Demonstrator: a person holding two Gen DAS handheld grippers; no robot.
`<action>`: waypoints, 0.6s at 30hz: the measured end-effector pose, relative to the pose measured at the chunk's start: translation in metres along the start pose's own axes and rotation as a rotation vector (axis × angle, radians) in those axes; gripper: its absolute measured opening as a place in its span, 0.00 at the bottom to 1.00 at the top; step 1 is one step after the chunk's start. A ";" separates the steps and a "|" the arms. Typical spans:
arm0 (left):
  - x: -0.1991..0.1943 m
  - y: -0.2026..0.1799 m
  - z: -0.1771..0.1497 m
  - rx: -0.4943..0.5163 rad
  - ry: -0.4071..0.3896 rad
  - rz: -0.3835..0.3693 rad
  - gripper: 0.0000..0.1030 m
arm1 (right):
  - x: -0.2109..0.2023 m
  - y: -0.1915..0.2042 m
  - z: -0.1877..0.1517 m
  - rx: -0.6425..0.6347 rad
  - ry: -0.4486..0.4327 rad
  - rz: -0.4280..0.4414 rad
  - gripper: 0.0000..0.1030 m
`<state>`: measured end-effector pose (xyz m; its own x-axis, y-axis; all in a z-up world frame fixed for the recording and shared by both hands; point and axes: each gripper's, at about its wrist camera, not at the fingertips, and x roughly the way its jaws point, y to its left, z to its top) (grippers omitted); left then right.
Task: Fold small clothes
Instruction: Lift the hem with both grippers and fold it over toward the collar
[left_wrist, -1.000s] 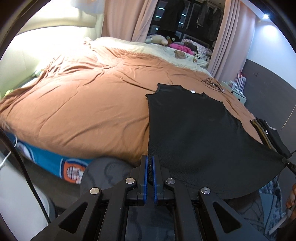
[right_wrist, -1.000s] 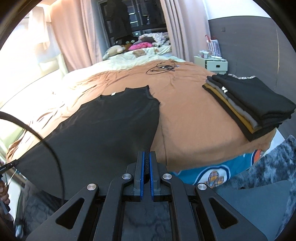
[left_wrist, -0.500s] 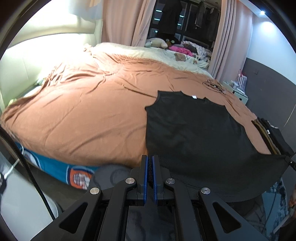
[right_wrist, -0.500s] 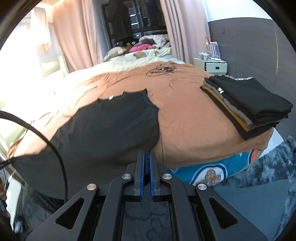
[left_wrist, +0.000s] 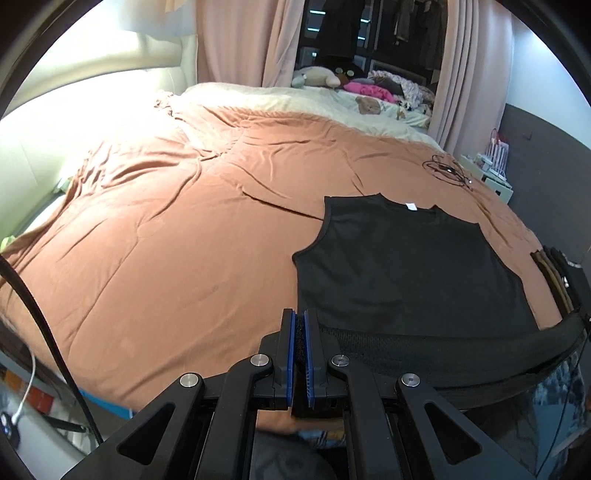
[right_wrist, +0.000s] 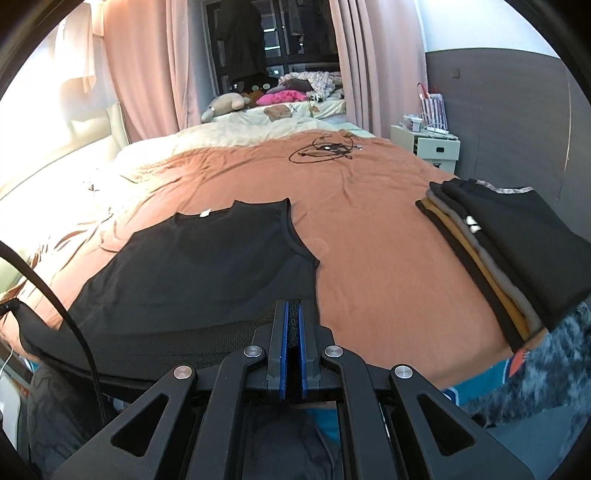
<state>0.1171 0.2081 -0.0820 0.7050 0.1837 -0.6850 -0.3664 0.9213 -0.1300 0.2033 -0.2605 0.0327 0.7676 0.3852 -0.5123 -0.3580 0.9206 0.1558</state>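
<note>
A black sleeveless top (left_wrist: 406, 266) lies neck-away on the brown bed cover (left_wrist: 184, 229), its hem lifted and curled over toward the neck. My left gripper (left_wrist: 300, 321) is shut on the hem's left corner. My right gripper (right_wrist: 291, 314) is shut on the hem's right corner; the top also shows in the right wrist view (right_wrist: 207, 266). The hem stretches between the two grippers above the bed's near edge.
A stack of folded clothes (right_wrist: 509, 258) sits on the bed's right side and shows in the left wrist view (left_wrist: 557, 273). A tangle of black cable (right_wrist: 325, 149) lies farther back. A white nightstand (right_wrist: 428, 147) stands right. Pillows and toys lie at the far end.
Both grippers have risen and moved forward over the bed with the hem. The hanging lower part of the top has come up onto the bed and begun folding over.
</note>
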 end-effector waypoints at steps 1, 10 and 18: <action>0.006 0.000 0.004 -0.002 0.005 -0.002 0.05 | 0.010 0.001 0.006 -0.002 0.008 -0.003 0.01; 0.070 -0.007 0.054 0.023 0.041 0.007 0.05 | 0.081 0.002 0.059 0.000 0.064 -0.007 0.01; 0.131 -0.014 0.096 0.055 0.076 0.009 0.05 | 0.149 0.001 0.094 0.000 0.116 -0.025 0.01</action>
<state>0.2731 0.2521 -0.1010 0.6531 0.1671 -0.7386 -0.3369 0.9376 -0.0857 0.3677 -0.1965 0.0355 0.7092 0.3523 -0.6106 -0.3396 0.9298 0.1420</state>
